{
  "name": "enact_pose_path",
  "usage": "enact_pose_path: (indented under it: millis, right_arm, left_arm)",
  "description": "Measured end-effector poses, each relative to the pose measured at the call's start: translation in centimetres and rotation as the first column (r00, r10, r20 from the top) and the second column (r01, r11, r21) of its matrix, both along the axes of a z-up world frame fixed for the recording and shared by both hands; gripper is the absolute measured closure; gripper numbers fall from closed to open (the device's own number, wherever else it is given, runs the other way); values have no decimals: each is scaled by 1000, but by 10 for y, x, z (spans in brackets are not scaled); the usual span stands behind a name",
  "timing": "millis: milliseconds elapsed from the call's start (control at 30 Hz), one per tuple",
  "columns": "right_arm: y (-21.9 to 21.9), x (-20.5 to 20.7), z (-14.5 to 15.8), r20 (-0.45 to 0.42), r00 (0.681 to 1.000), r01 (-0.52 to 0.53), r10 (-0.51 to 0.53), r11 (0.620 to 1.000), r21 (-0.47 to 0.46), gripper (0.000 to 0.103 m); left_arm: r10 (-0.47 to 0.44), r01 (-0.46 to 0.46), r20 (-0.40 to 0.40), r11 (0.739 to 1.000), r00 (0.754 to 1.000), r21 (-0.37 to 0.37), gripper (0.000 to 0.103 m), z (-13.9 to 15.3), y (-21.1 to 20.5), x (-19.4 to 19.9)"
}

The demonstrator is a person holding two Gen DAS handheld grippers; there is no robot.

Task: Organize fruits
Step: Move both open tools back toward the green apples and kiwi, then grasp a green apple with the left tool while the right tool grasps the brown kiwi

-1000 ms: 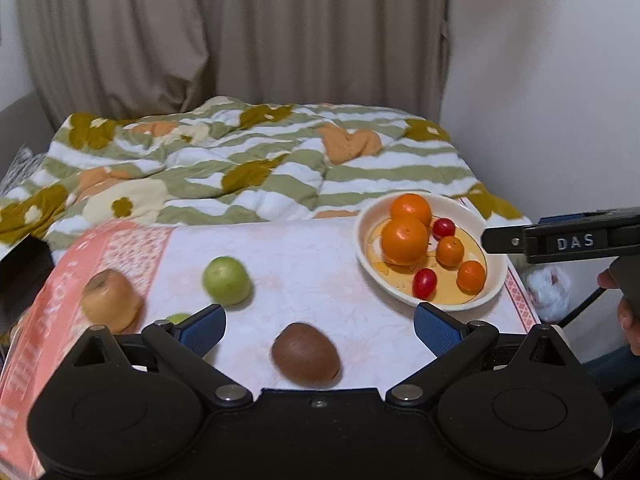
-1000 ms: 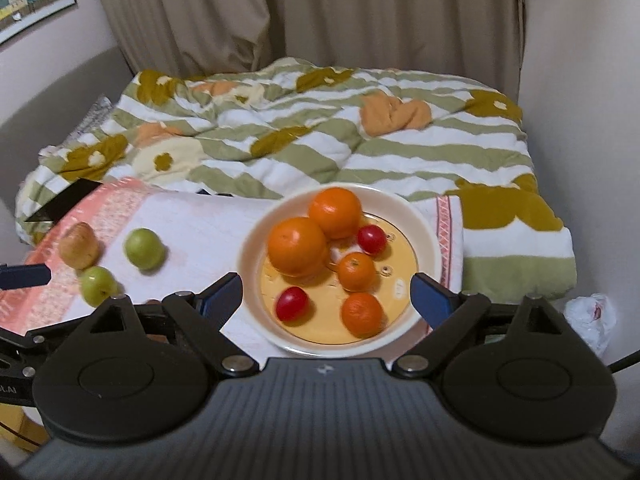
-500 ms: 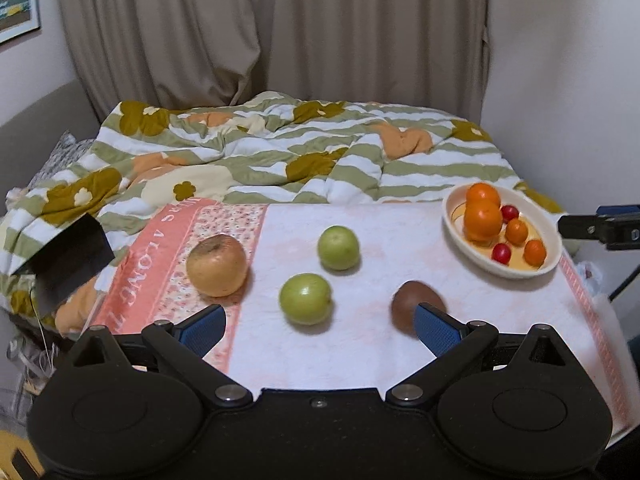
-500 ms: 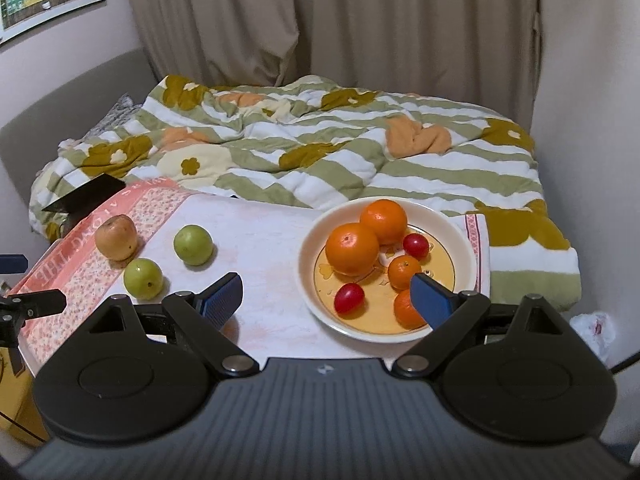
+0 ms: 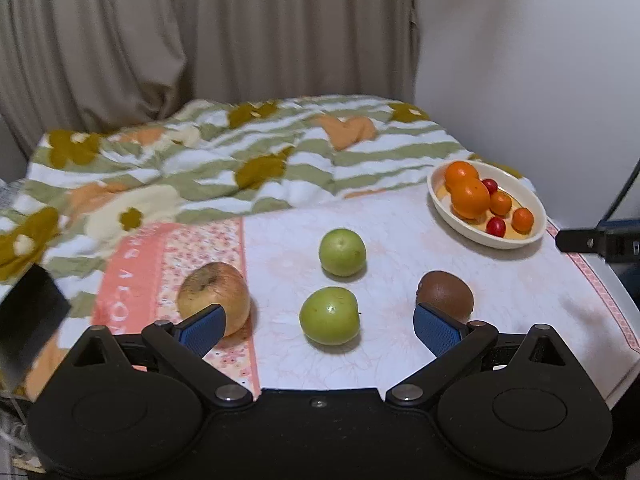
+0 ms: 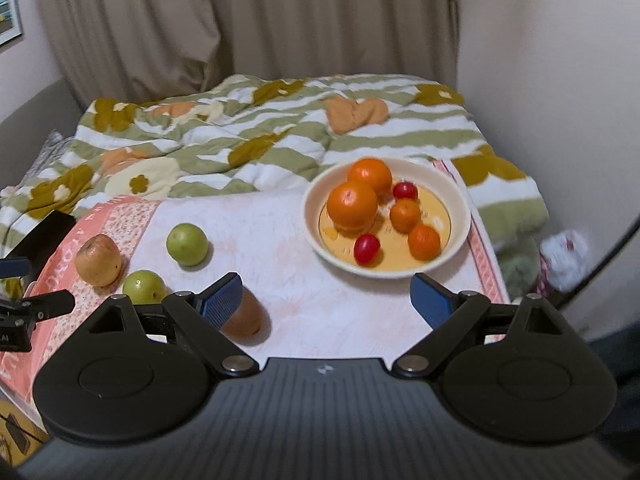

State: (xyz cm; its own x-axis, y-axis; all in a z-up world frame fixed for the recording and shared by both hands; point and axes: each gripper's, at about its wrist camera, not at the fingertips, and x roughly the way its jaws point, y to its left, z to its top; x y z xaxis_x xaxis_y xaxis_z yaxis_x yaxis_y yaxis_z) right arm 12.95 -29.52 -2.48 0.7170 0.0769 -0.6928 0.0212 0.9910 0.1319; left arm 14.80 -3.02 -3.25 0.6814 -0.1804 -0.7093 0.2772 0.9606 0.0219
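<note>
Only in the right view: white bag [image 6: 564, 258] on the floor.
Left tool [image 5: 318, 326]: wide open, holding nothing, nearest green apple [image 5: 329, 316] between its tips.
Right tool [image 6: 326, 300]: wide open, holding nothing.
Kiwi [image 5: 445, 295]: on the tabletop [image 5: 400, 240], long axis left-right; half hidden in the right view.
Bowl [image 6: 460, 204]: far right, holding oranges.
Brown apple [image 5: 214, 298]: stem end up.
</note>
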Motion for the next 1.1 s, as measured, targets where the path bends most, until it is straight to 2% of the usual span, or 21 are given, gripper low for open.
enact_pose_path:
  millis: [233,333,500,567,767,867,933,967,1100]
  right_arm:
    - [34,-4,-26,-49,997,52,-53,998,-22,0]
    - [45,2,-40,-86,996,15,-18,999,-33,0]
    - [66,17,-65,-147,987,-80,68,994,-79,0]
    - [72,24,-73,-163,982,-107,94,991,-76,0]
    - [84,44,-88,-187,969,-172,159,983,-56,0]
    - [90,50,-94,-189,964,-206,190,976,-68,0]
    - [93,52,-97,-190,961,-222,202,971,-88,0]
    - [94,54,-98,-190,960,-228,207,969,-93,0]
    - [92,61,-100,-187,957,-238,221,968,-75,0]
  left_arm:
    - [-42,29,-129,994,991,-107,3,-33,15,39]
    - [-30,4,-168,989,985,-151,3,-45,17,52]
    - [-10,-26,-199,983,980,-181,4,-59,16,67]
    - [1,-45,-218,980,976,-196,8,-64,16,72]
    - [44,-110,-266,965,963,-238,12,-73,13,81]
    - [54,-125,-283,964,958,-236,18,-78,9,84]
    - [58,-131,-305,966,951,-224,36,-83,6,88]
    - [59,-133,-315,966,947,-221,41,-85,6,89]
    - [65,-139,-315,966,947,-219,43,-85,6,89]
